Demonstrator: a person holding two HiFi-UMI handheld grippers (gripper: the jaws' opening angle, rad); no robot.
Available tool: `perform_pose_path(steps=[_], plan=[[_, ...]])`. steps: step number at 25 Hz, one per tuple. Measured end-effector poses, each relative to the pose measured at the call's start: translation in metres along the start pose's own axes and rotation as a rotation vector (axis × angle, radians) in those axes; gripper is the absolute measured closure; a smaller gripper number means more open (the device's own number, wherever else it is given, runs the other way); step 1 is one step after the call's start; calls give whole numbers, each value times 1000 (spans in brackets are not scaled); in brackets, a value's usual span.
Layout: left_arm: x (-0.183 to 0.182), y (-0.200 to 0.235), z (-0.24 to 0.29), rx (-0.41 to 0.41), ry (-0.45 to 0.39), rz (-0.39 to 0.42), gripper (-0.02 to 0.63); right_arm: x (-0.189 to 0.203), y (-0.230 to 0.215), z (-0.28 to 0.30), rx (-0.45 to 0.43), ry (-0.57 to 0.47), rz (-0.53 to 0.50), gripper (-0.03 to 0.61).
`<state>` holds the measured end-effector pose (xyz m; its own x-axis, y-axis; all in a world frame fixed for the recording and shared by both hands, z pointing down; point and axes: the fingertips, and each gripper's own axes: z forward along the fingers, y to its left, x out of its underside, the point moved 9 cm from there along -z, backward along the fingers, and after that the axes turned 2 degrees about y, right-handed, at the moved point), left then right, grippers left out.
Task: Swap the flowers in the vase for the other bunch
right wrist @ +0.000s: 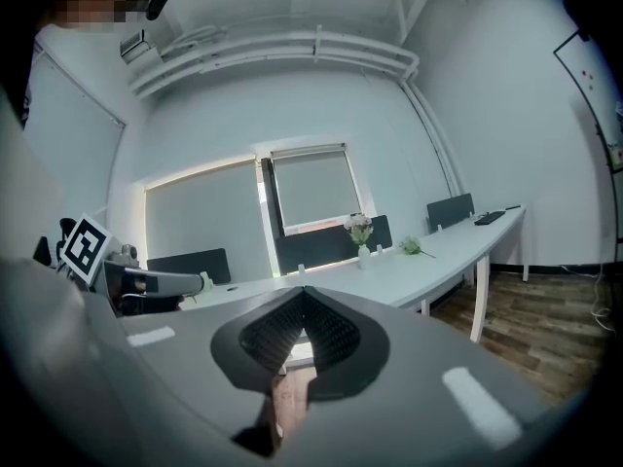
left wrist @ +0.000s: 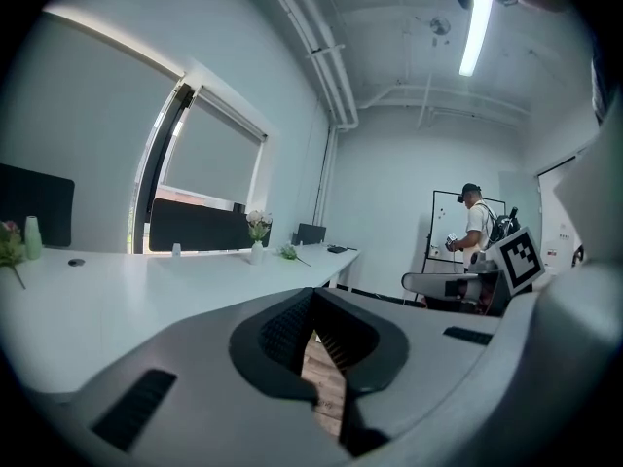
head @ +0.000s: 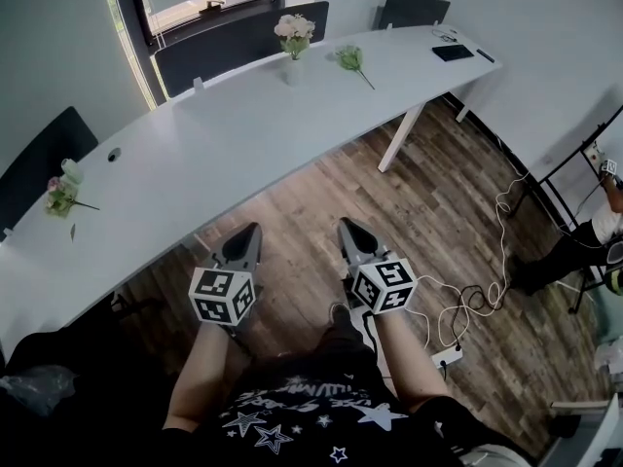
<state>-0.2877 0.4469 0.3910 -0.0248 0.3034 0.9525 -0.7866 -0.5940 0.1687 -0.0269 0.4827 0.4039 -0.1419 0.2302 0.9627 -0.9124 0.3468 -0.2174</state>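
My left gripper (head: 255, 230) and right gripper (head: 345, 224) are both pressed together, empty, well short of the vase (head: 293, 71); the loose bunch (head: 350, 59) lies just beside that vase.

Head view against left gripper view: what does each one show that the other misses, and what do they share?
Head view only: a white cable trailing over the wood floor, and the wearer's starred black shirt. Left gripper view only: the ceiling strip light and pipes. Both: the vase of flowers, the loose bunch lying beside it on the white table, and the right gripper.
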Motion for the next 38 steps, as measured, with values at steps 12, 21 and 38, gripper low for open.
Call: perform_pose_path(steps=[12, 21, 38], plan=[[-39, -35, 105, -58, 18, 8, 606, -38, -123, 36, -37, 11, 45, 577], [-45, -54, 144, -149, 32, -9, 606, -43, -184, 59, -109, 44, 84, 577], [-47, -66, 181, -275, 16, -59, 606, -50, -243, 106, -219, 88, 95, 577]])
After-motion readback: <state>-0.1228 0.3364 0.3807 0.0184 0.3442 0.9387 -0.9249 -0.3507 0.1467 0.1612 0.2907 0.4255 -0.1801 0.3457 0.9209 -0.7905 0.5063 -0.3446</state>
